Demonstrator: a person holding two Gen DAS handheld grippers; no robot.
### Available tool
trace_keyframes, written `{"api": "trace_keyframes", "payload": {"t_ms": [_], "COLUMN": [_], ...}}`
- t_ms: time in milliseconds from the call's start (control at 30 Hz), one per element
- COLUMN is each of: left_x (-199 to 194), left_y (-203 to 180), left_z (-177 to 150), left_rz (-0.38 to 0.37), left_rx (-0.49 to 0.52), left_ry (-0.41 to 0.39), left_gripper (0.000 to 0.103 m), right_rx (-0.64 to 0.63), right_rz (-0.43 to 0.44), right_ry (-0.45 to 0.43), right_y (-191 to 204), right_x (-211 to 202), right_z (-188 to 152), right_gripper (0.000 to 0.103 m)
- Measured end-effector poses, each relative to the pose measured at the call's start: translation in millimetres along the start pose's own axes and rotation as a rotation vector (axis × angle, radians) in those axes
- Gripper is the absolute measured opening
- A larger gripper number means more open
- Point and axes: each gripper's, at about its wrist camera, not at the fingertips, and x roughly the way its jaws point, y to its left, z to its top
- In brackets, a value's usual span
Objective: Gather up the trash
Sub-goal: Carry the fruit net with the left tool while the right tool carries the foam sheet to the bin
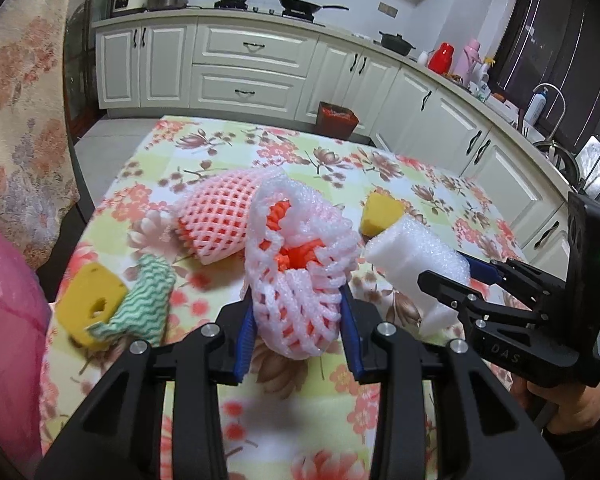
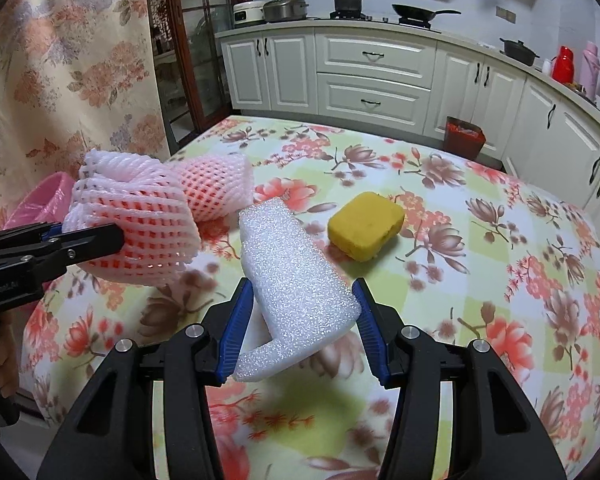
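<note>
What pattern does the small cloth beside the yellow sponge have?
Green and white wavy stripes on the cloth, best seen in the left wrist view.

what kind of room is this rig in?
A home kitchen, most likely: white cabinets under a counter, a wok and pots on a gas hob, and a sink tap at the right. The work goes on at a table with a floral cloth.

A pink-and-white foam net [image 1: 300, 292] is showing orange inside; white foam [image 2: 296, 284] is glinting between blue pads [image 2: 236, 332]; a yellow sponge [image 2: 366, 224] is lying on the floral tablecloth [image 2: 500, 280].
</note>
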Motion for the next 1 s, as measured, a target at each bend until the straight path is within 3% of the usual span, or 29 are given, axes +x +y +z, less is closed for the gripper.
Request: {"api": "trace_keyframes", "payload": {"t_ms": [367, 1000], "left_x": [-55.8, -137.4], "left_y": [19.0, 103.3], "left_z": [-8.3, -22.5], "left_rz": [0.034, 0.158], "left_rx": [-0.022, -0.169], "left_ry": [-0.077, -0.211], "left_gripper": [0.035, 0.035], "right_rx": [-0.027, -0.101], "right_rz": [0.009, 0.088], "right_ry": [-0.039, -0.093], "right_y": [33.4, 111.4], "right_x": [-27.4, -43.1], "right_z": [4.9, 33.6], "right_gripper": [0.049, 0.049]}}
